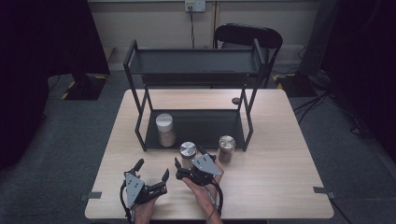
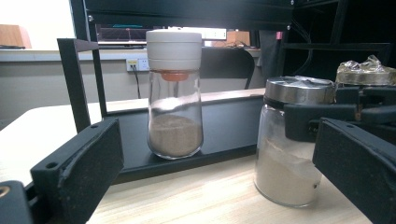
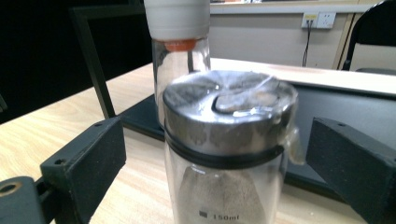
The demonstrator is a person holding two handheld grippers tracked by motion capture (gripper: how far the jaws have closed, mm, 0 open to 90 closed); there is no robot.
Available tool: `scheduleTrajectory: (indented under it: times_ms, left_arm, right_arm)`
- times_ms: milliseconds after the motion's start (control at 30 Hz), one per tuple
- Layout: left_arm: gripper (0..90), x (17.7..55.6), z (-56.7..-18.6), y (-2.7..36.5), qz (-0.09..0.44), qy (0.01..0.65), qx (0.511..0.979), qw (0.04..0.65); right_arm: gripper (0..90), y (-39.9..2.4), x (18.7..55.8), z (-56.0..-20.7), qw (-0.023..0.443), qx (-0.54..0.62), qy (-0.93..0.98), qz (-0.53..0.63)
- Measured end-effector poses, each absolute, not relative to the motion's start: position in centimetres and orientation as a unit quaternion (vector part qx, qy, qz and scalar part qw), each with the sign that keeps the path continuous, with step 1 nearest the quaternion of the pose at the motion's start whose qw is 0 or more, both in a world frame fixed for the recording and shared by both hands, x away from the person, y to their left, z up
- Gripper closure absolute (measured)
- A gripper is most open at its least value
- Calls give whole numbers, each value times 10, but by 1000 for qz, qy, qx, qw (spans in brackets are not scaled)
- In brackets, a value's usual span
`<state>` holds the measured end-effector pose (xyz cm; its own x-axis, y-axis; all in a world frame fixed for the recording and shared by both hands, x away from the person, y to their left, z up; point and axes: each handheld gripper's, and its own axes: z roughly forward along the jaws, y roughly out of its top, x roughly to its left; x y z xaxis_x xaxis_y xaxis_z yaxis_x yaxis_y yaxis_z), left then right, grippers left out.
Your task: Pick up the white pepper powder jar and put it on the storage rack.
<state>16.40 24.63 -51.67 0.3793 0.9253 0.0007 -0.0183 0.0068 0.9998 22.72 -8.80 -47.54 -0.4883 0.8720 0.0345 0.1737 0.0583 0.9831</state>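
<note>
Right gripper (image 1: 187, 166) open around the steel-lidded jar (image 1: 188, 154), jaws not pressing; should centre, then close below the lid.

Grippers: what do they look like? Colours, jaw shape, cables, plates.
Both are black two-jaw hand-held units. The left gripper and right gripper each carry a grey three-cornered plate on top and trail a black cable. In the gripper views the jaws are blocky matte-black pads with a small hole near the top. No sleeves visible.

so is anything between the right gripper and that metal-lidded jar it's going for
Nothing visible. The metal-lidded jar already stands between the right gripper's open jaws, with a clear gap on each side.
</note>
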Motion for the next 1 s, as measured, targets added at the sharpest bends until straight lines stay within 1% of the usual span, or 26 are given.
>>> scheduleTrajectory:
  times_ms: [167, 567, 833, 1000]
  left_arm:
    - [10, 164, -517, 246, 398, 390, 581, 593]
    - [10, 164, -517, 246, 399, 390, 581, 593]
    - [12, 164, -517, 246, 399, 390, 580, 593]
    - [12, 164, -517, 246, 399, 390, 580, 593]
  right_arm:
    - [44, -85, 230, -476, 311, 411, 660, 547]
    - [127, -81, 234, -472, 308, 418, 667, 534]
    - [210, -82, 238, -468, 298, 424, 673, 528]
    - [230, -78, 241, -463, 296, 428, 682, 514]
